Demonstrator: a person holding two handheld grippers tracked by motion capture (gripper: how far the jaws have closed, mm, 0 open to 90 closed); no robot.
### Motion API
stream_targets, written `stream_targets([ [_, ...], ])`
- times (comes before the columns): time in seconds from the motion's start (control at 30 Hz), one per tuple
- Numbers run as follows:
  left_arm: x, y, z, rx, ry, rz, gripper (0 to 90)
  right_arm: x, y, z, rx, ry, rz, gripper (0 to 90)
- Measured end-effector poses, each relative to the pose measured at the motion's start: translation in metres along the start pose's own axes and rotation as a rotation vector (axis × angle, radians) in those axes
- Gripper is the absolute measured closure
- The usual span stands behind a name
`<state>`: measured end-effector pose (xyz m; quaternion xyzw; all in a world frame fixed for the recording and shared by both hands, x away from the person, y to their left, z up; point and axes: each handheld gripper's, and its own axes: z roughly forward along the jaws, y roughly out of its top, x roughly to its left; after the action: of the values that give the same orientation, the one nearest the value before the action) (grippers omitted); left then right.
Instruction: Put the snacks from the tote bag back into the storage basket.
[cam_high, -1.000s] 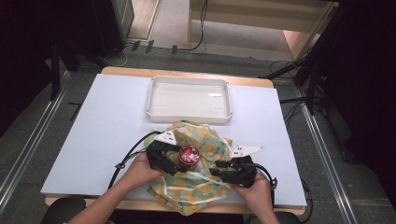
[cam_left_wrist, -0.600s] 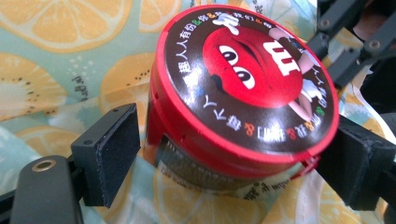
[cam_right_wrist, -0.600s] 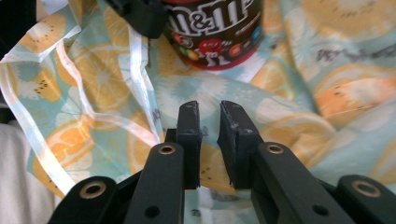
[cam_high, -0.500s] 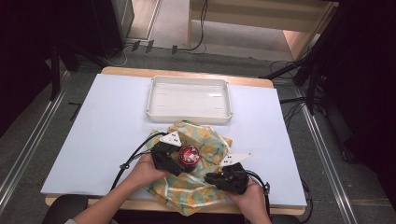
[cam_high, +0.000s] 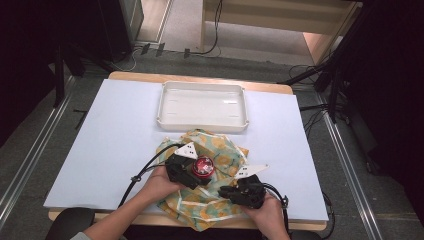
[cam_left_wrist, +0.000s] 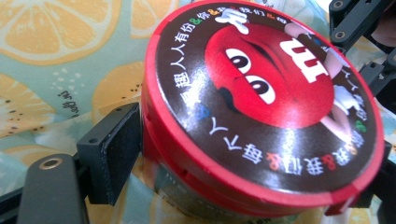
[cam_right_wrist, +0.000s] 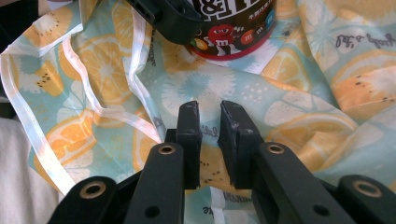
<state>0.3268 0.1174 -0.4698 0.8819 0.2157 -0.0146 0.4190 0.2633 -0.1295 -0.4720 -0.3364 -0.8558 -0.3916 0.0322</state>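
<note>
A round red candy can (cam_high: 203, 166) stands on an orange-print cloth (cam_high: 225, 150) near the table's front edge. My left gripper (cam_high: 201, 171) is shut on the can. In the left gripper view its pads (cam_left_wrist: 112, 154) press the can's side below the red lid (cam_left_wrist: 261, 107). My right gripper (cam_high: 227, 190) lies on the cloth just right of and nearer than the can. Its jaws have just been closing, then eased a touch. In the right gripper view a fold of cloth (cam_right_wrist: 303, 93) sits pinched in the narrow gap at the tips (cam_right_wrist: 210, 109), with the can (cam_right_wrist: 229, 32) beyond.
An empty white tray (cam_high: 202, 126) stands behind the cloth at the middle of the pale blue table (cam_high: 115, 135). Black cables trail from both grippers toward the near edge. The person's forearms come in from the bottom. Bare tabletop lies to the left and right.
The right gripper has turned and slid a little toward the near edge of the cloth, and its jaws have narrowed. The left gripper and the can have stayed put.
</note>
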Motion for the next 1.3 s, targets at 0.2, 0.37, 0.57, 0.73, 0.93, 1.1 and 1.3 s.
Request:
stream_targets([
  [0.2,-0.003,0.002,-0.005,-0.014,0.037,0.028,21.5,-0.001,0.001,0.001,0.002,0.002,-0.003,77.1],
  [0.37,0.002,0.003,-0.012,-0.038,0.016,-0.031,25.7,-0.001,0.001,0.001,0.000,0.003,-0.006,76.5],
  [0.57,-0.001,0.006,-0.015,-0.033,0.022,-0.010,25.8,-0.001,0.001,0.001,-0.005,0.002,-0.008,74.8],
  [0.73,-0.002,0.012,-0.026,-0.056,0.012,-0.029,25.8,-0.001,0.002,0.000,-0.013,-0.001,-0.017,73.6],
  [0.93,-0.005,0.017,-0.036,-0.052,0.009,-0.035,25.8,-0.002,0.002,0.000,-0.015,-0.003,-0.022,73.0],
  [1.1,-0.008,0.020,-0.041,-0.038,0.012,-0.038,25.8,-0.002,0.003,-0.001,-0.020,-0.009,-0.026,71.9],
  [1.3,-0.009,0.023,-0.051,-0.038,0.012,-0.055,25.8,-0.003,0.003,-0.001,-0.029,-0.010,-0.027,70.5],
])
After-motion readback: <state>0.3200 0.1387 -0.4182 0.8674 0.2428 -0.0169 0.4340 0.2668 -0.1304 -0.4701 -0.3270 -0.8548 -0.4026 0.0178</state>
